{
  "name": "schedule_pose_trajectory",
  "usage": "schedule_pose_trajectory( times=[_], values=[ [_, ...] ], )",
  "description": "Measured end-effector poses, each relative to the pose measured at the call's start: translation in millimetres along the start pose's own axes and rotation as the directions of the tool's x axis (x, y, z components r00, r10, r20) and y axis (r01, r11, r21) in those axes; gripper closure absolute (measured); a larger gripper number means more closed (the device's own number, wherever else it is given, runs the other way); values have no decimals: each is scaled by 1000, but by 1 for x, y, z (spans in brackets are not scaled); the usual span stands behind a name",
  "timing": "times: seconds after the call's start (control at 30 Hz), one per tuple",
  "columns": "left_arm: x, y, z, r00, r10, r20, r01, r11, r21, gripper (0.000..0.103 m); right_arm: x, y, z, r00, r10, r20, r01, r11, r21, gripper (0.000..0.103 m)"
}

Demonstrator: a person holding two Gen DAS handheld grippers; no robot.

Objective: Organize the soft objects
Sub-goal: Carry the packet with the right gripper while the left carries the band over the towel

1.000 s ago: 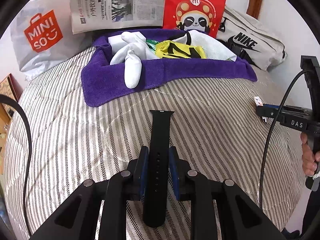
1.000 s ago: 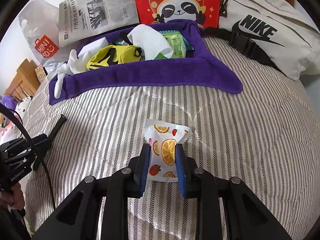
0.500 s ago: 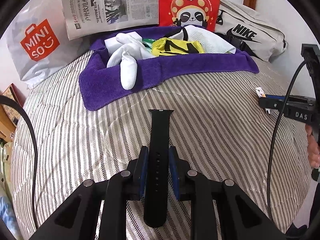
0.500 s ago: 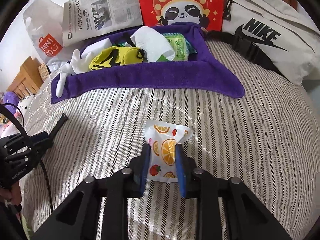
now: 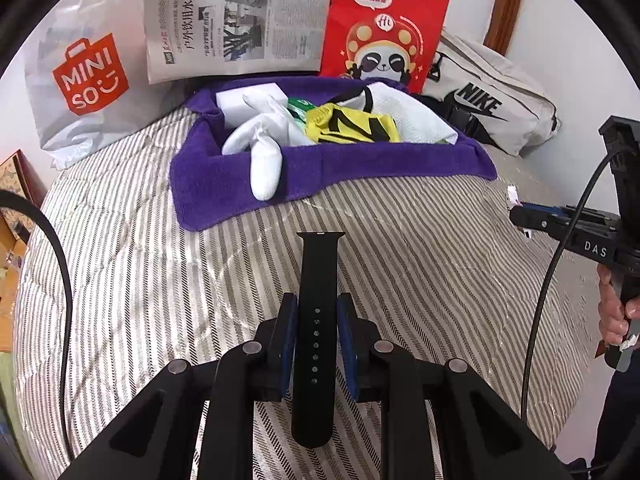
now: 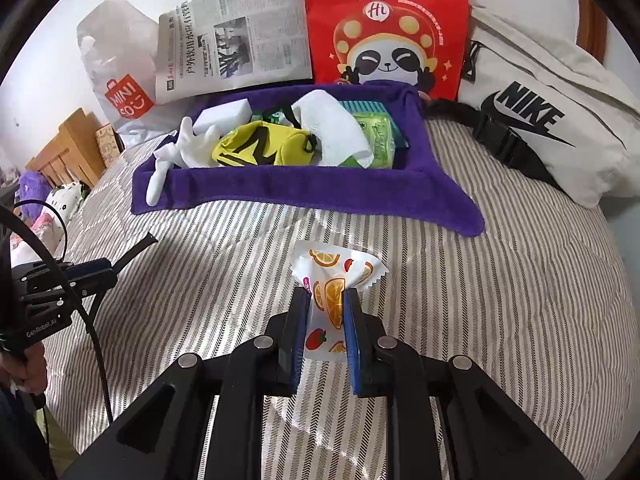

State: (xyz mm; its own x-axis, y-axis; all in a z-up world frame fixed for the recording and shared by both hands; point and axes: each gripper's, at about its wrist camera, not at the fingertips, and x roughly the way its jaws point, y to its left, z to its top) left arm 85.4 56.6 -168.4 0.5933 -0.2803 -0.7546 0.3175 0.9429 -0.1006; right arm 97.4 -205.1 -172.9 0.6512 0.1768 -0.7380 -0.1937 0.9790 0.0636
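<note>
Plastic first, far left: a crinkled grey Miniso bag [image 5: 80, 92] slumps against the wall, with a folded newspaper [image 5: 236, 20] propped next to it and a glossy red panda bag [image 5: 384, 28] standing beside that. Before them lies a purple towel [image 5: 332, 168], plush and thick, its edges turned up into a shallow tray. Heaped inside it are a limp white glove [image 5: 264, 152], a yellow-and-black pouch [image 5: 352, 126], a crumpled white paper towel [image 6: 332, 128] and a green packet [image 6: 376, 136]. A canvas Nike bag [image 6: 532, 116] sags at the far right.

Everything rests on a quilted bedspread [image 5: 420, 248] with fine herringbone stripes. Over it the left gripper [image 5: 316, 334] is clamped tight on a black rubbery watch strap [image 5: 318, 280] — flat, matte, punched with a row of holes — which sticks out forward, pointing at the towel. The right gripper [image 6: 325, 324] has its blue pads pressed into a soft fruit-printed packet [image 6: 334, 280], pinching its waist so the crimped top flares out — the packet is held just above the bedspread, well short of the towel.
</note>
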Motion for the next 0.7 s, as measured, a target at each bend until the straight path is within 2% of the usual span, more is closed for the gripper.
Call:
schedule_pose_trajectory(
  times=[0.37, 0.7],
  values=[
    [-16, 1, 18, 999, -3, 38, 3, 1000, 7, 83, -5, 5, 17, 1000, 6, 18, -6, 1000, -18, 85],
    [-25, 0, 49, 997, 4, 80, -5, 1000, 19, 83, -4, 5, 52, 999, 24, 43, -23, 999, -40, 85]
  ],
)
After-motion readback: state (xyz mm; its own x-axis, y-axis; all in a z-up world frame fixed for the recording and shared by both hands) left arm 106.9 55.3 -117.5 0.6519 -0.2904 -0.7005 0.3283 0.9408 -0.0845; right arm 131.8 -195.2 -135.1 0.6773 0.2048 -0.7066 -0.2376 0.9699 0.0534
